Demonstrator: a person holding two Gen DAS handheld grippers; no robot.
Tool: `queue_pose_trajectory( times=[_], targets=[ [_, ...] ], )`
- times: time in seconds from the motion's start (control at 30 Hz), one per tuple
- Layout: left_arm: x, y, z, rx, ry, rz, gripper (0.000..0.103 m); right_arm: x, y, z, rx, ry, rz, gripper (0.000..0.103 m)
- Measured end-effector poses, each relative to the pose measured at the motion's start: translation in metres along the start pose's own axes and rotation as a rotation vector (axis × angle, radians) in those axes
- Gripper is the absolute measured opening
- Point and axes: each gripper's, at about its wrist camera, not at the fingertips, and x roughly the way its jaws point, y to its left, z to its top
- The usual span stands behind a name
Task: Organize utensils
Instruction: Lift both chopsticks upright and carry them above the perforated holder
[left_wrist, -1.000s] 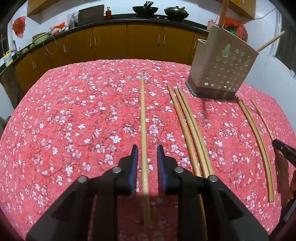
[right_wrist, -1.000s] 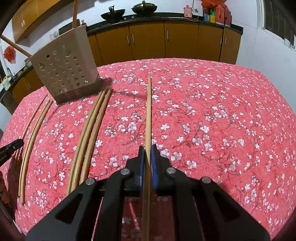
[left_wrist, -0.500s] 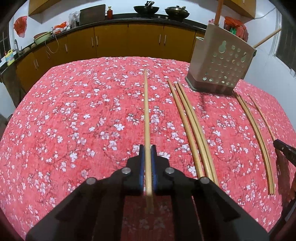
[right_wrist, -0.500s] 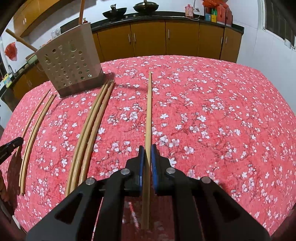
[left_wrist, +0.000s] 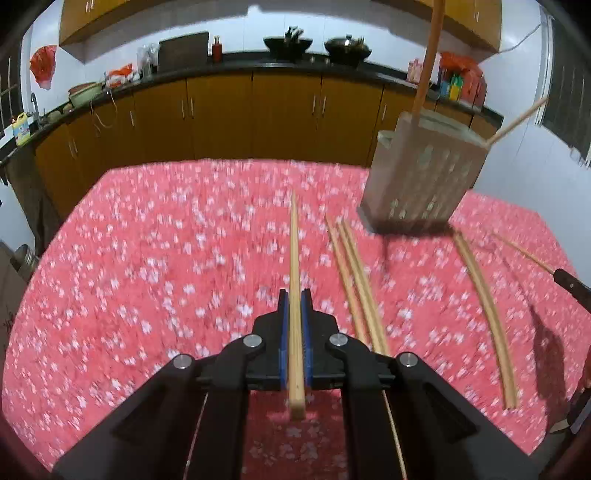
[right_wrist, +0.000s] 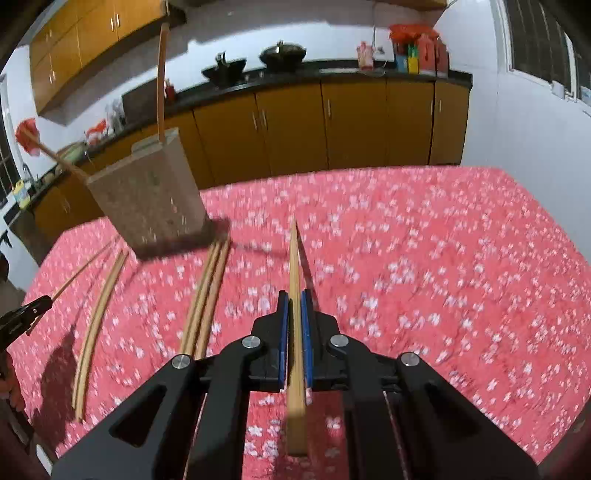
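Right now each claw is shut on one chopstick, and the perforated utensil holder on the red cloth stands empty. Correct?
Not quite. The utensil holder is not empty: chopsticks stick up out of its top, as both wrist views show. Each claw, left claw and right claw, is indeed shut on one chopstick.

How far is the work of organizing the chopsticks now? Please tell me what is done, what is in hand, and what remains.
Done: two sticks already stand in the perforated holder.

In hand: the left gripper is shut on one chopstick, and the right gripper is shut on another chopstick.

Left: a group of three, a pair and a thin stick lie on the tablecloth.
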Motion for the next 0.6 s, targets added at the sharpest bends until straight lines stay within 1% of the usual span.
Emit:
queue_pose_trajectory(
  times=[0.23,0.37,0.5,0.6],
  targets=[
    [-0.036,0.0,0.028,-0.018,-0.127,-0.038,0.008,-0.021,-0.001,0.022,0.024,-0.114,0.001,0.008],
    [-0.055,-0.002,0.041,-0.025,-0.194,-0.057,0.008,-0.03,0.0,0.031,0.026,-0.16,0.001,0.008],
    [-0.066,-0.003,0.048,-0.023,-0.229,-0.064,0.008,-0.033,0.002,0.034,0.024,-0.182,0.002,0.008],
    [-0.069,-0.003,0.051,-0.023,-0.242,-0.066,0.008,-0.034,0.003,0.036,0.021,-0.191,0.003,0.008]
  ],
)
